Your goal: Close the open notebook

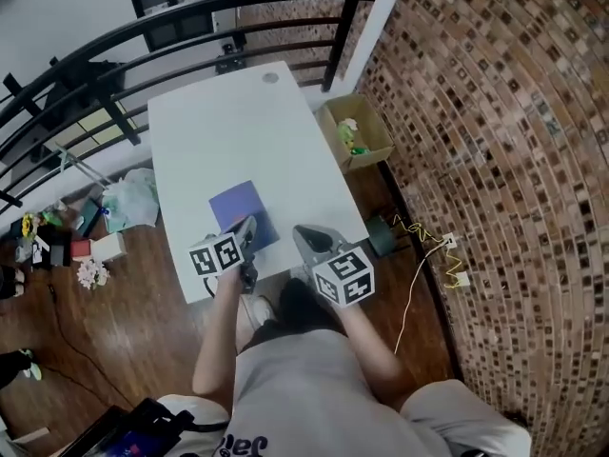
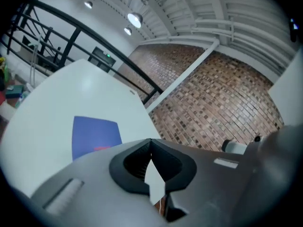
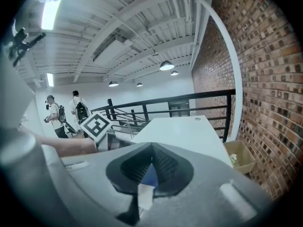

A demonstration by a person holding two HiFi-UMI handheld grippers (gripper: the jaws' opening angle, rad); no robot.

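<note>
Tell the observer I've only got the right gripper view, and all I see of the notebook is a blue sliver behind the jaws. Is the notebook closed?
Observer: Yes, as far as the head view shows. The notebook lies flat with only its blue cover showing and no pages.
Operator: Is the other gripper holding it?
Observer: No. The left gripper view shows the left gripper with its jaws together and nothing between them.
Operator: Where does it sit on the table?
Observer: On the part of the table nearest the person, with bare white top beyond it.
</note>
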